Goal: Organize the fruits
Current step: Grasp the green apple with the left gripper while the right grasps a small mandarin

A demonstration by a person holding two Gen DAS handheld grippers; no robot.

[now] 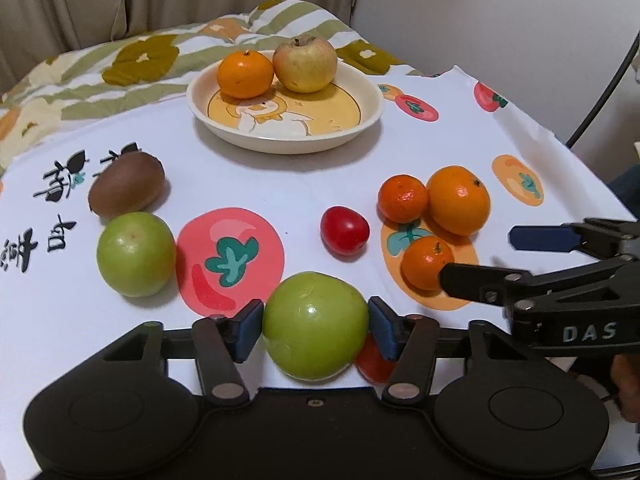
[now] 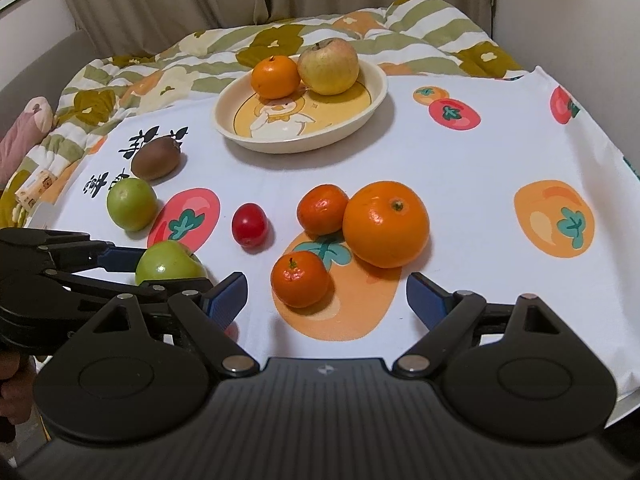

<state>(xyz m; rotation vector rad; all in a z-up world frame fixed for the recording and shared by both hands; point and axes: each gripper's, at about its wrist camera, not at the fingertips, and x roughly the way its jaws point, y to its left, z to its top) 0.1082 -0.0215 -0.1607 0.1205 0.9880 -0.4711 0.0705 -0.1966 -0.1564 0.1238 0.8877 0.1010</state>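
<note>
We have the near green fruit (image 1: 315,326) on the white cloth (image 1: 280,184) between the blue pads (image 1: 250,330) of our left tongs (image 1: 316,330), which press both its sides. Our right tongs (image 2: 326,300) stand wide apart, empty, just before a small mandarin (image 2: 300,284). Beyond, a plate (image 1: 360,128) carries an orange (image 1: 245,74) and an apple (image 1: 307,65)

Both grippers share one build — the left gripper (image 1: 316,326) and right gripper (image 2: 326,300) have matte black bodies, ribbed behind the jaws, flanked by round black housings. Silver pivot screws pin black linkage arms; blue ribbed pads (image 2: 226,294) tip the fingers — white "DAS" lettering marks one side.
</note>
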